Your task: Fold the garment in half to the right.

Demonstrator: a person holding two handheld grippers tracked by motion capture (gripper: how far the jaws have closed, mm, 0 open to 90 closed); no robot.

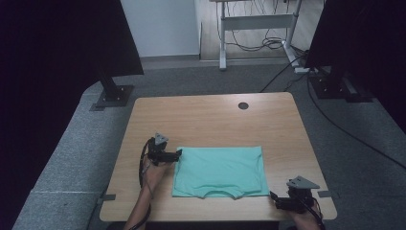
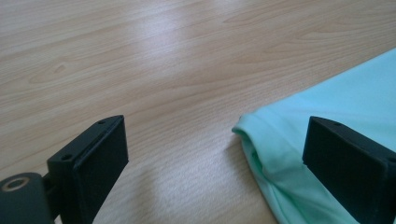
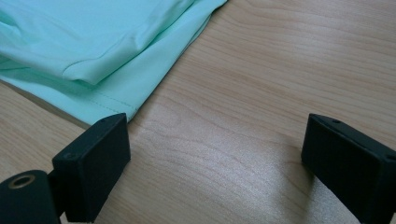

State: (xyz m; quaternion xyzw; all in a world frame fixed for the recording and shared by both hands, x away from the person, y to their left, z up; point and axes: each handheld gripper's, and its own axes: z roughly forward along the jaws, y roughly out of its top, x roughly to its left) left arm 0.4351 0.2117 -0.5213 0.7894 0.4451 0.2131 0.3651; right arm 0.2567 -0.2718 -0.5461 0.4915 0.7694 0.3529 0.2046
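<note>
At table centre lies a folded mint shirt, flat. Left gripper sits at its far-left corner, jaws spread; the left gripper view shows that corner between them, unpinched. Right gripper waits near the near-right corner, jaws spread over bare wood; its own view shows the hem just beside one jaw.

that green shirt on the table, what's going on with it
A person holds a tool in each hand over a folded mint-green shirt lying flat on a wooden table. The left tool sits at the shirt's far left corner, jaws open with the cloth edge between them. The right tool waits near the shirt's near right corner, jaws open over bare wood. Neither grips the shirt yet.
</note>
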